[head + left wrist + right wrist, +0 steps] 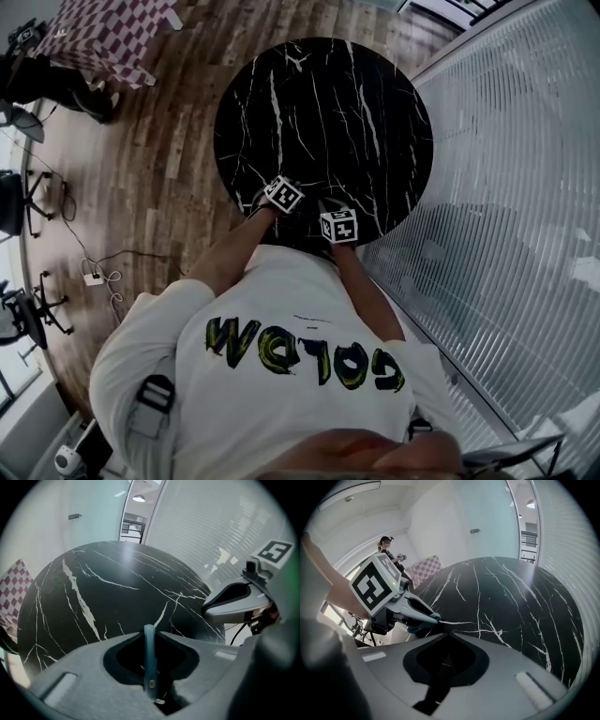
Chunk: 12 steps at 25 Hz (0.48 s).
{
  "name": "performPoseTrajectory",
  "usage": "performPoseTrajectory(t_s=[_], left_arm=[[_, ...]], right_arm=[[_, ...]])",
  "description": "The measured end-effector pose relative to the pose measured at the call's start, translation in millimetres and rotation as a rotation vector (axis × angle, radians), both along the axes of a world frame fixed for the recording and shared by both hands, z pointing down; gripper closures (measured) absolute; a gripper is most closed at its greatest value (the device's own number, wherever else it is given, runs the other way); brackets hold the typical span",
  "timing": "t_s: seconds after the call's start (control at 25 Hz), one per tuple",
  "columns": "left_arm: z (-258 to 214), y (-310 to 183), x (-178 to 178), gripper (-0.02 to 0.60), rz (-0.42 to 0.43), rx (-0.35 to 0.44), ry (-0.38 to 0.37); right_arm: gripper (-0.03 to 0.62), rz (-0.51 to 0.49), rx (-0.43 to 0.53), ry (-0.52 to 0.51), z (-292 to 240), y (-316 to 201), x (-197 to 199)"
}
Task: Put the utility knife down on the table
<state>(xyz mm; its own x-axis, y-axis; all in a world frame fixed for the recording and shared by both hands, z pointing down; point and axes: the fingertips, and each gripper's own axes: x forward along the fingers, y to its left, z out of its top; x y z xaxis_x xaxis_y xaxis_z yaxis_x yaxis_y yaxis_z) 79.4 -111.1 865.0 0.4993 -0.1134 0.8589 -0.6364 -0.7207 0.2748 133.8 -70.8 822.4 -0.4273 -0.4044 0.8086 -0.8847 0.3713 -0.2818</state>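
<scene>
A slim blue utility knife stands edge-on between the jaws of my left gripper, which is shut on it just above the round black marble table. From the right gripper view, the left gripper hovers over the table's near left edge with the blue knife showing at its tips. My right gripper has its jaws closed together with nothing between them. It appears beside the left one. In the head view both marker cubes sit at the table's near edge.
A ribbed white wall curves close along the table's right side. A checkered cloth covers another table at the far left. Office chairs and a floor cable lie to the left. A person stands in the background.
</scene>
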Motion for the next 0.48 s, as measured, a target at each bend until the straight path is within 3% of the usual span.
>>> performPoseTrajectory(t_s=[0.24,0.48], left_arm=[[3,7,-8,0.503,-0.002,-0.033,-0.018],[1,9,-3,0.486,0.010,-0.032,0.016]], right_arm=[[0.592,0.028,-0.003,-0.016,-1,2,5],[0.592,0.044,0.001,-0.022,-2,3,5]])
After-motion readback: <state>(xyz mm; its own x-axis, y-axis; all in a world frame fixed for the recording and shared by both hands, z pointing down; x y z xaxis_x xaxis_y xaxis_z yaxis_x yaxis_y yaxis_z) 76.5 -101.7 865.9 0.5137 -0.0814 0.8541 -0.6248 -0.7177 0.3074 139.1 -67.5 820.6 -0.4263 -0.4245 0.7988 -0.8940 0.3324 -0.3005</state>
